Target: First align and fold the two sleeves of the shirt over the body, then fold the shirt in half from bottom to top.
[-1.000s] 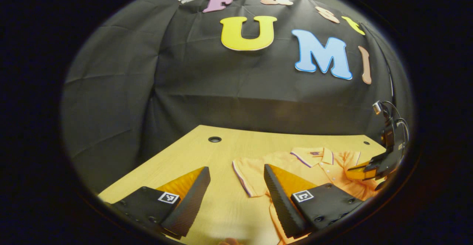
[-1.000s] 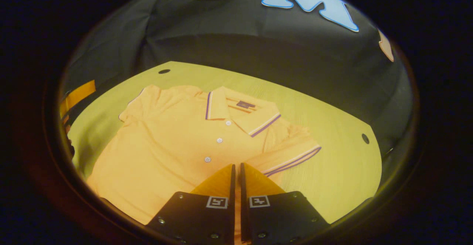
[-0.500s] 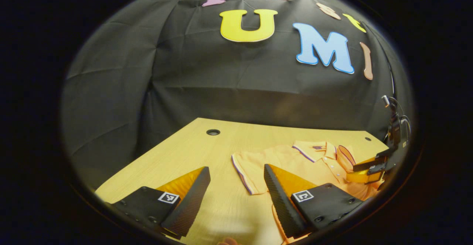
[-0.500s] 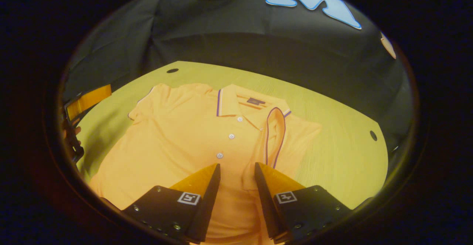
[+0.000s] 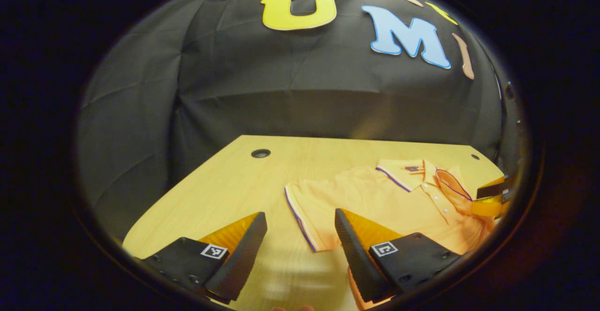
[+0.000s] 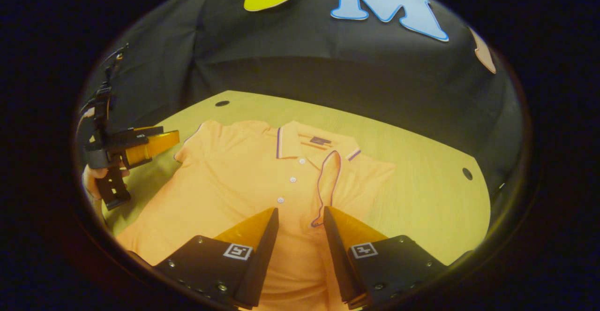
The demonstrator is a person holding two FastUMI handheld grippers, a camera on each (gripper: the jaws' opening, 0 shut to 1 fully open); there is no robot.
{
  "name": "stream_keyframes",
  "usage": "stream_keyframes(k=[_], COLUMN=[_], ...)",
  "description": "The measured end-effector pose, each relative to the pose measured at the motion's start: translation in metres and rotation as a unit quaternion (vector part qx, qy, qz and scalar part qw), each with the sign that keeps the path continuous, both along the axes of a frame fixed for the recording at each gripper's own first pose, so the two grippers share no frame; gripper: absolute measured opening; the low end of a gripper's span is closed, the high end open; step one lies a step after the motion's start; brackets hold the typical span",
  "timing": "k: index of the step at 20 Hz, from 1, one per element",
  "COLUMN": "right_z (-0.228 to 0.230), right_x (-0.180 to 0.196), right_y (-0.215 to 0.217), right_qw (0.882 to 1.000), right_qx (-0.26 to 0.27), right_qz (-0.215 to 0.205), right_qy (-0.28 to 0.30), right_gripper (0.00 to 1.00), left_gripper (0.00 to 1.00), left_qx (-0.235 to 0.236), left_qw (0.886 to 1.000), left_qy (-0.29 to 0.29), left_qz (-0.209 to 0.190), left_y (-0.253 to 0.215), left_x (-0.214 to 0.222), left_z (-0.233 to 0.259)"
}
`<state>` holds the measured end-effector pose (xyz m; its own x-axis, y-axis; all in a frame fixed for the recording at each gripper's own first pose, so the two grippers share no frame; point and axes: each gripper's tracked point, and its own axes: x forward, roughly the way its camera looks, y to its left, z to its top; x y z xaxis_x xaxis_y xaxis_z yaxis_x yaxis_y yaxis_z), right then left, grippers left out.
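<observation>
An orange polo shirt [image 6: 234,179] lies face up on the wooden table [image 6: 422,198], collar [image 6: 300,144] toward the wall. Its right sleeve [image 6: 330,175] is folded inward over the chest beside the buttons. My right gripper [image 6: 300,212] is open above the shirt's body, nothing between its fingers. The left sleeve [image 5: 311,208] still lies spread out flat. My left gripper [image 5: 300,217] is open, hovering just short of that sleeve's hem. In the right gripper view the left gripper [image 6: 140,144] hangs beside the left sleeve [image 6: 197,137], with a hand [image 6: 96,177] holding it.
Bare tabletop [image 5: 225,193] stretches left of the shirt. Two round cable holes [image 6: 222,103] [image 6: 467,174] sit near the far corners. The black cloth wall rises right behind the table's far edge. The right gripper [image 5: 490,201] shows over the shirt's far side.
My right gripper opened and let go of the right sleeve, which now lies folded over the chest, then drew back a little. The left gripper tilted down toward the left sleeve.
</observation>
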<state>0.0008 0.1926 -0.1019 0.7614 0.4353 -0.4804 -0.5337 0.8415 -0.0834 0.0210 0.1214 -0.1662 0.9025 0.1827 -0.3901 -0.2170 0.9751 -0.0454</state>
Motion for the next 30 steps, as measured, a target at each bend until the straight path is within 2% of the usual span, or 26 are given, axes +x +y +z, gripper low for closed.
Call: stream_keyframes(k=[3,5,11,15,18,20,22,23,24,30], right_z=[0.01,0.015,0.012,0.005,0.003,0.002,0.003,0.004,0.004,0.004], right_x=[-0.001,-0.001,0.0,-0.001,-0.002,-0.002,-0.002,-0.002,-0.003,-0.005], right_y=[-0.011,-0.013,-0.024,-0.03,-0.036,-0.04,-0.043,-0.045,-0.047,-0.06], right_qw=[1.0,1.0,0.999,0.998,0.997,0.997,0.996,0.996,0.996,0.995], right_qx=[0.008,0.02,0.038,0.059,0.066,0.069,0.073,0.075,0.076,0.078], right_qz=[-0.011,-0.015,-0.027,-0.035,-0.041,-0.045,-0.048,-0.05,-0.052,-0.062], right_qy=[-0.01,-0.015,-0.008,0.004,0.007,0.007,0.006,0.006,0.006,0.006], right_gripper=[0.61,0.61,0.61,0.61,0.61,0.61,0.61,0.61,0.61,0.61], left_gripper=[0.95,0.94,0.95,0.86,0.36,0.31,0.13,0.13,0.06,0.06], left_qx=[0.013,0.006,0.009,0.009,0.008,-0.009,-0.05,-0.063,-0.071,-0.031], left_qw=[0.999,0.998,0.996,0.996,0.996,0.996,0.996,0.995,0.995,0.997], left_qy=[0.033,0.06,0.084,0.083,0.083,0.076,0.066,0.06,0.059,0.055], left_qz=[0.002,-0.006,-0.013,-0.026,-0.032,-0.045,-0.042,-0.043,-0.043,-0.047], left_y=[0.0,-0.005,-0.008,-0.012,-0.015,-0.02,-0.021,-0.019,-0.02,-0.024], left_x=[0.006,0.006,0.007,0.009,0.011,0.014,0.014,0.014,0.015,0.016], left_z=[-0.026,-0.041,-0.049,-0.049,-0.048,-0.046,-0.043,-0.041,-0.043,-0.027])
